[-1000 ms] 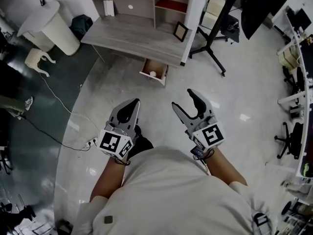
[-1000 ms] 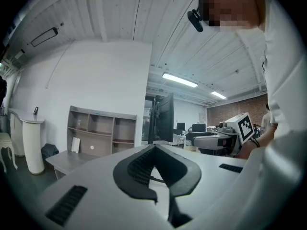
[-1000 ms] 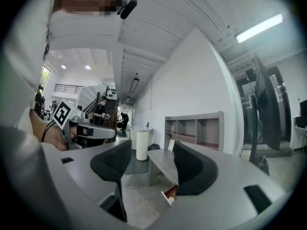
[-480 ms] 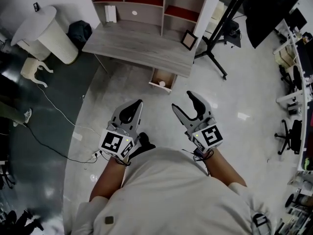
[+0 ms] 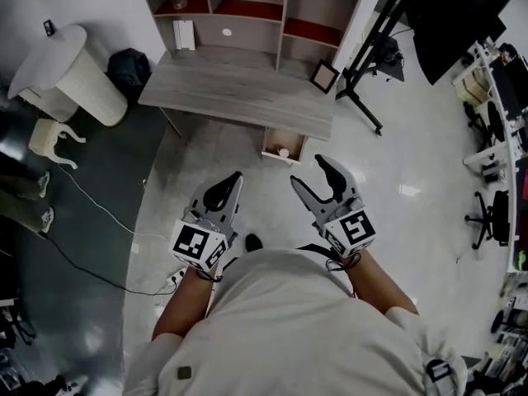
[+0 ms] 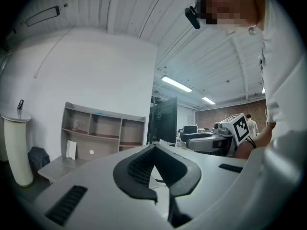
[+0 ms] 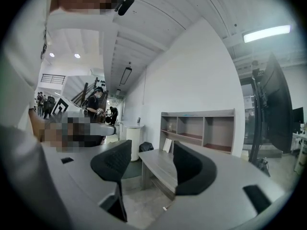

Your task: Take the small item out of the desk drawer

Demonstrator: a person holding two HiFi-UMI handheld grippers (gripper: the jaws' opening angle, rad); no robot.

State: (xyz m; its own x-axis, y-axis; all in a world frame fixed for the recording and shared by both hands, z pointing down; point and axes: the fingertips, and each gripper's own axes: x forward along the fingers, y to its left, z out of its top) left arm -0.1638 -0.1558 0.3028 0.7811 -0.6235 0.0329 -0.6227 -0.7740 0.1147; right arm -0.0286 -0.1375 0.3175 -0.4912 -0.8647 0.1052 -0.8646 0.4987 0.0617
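The grey desk (image 5: 235,85) stands ahead of me in the head view, with its small drawer (image 5: 283,148) pulled open below the front edge. A small white item (image 5: 283,152) lies in the drawer. Both grippers hang in the air short of the drawer, above the floor. My left gripper (image 5: 234,177) is shut with nothing in it; its pad tips meet in the left gripper view (image 6: 154,146). My right gripper (image 5: 307,168) is open and holds nothing. The desk (image 7: 160,164) shows between its fingers in the right gripper view.
A shelf hutch (image 5: 247,7) and a small picture frame (image 5: 324,77) sit on the desk. A white bin (image 5: 62,64), a black bag (image 5: 128,63) and a white stool (image 5: 49,134) stand at left. A screen stand (image 5: 371,56) is at right. Cables (image 5: 99,213) cross the floor.
The desk and open drawer have drawn nearer and lower in the head view. Both grippers keep the same pose, left shut and right open.
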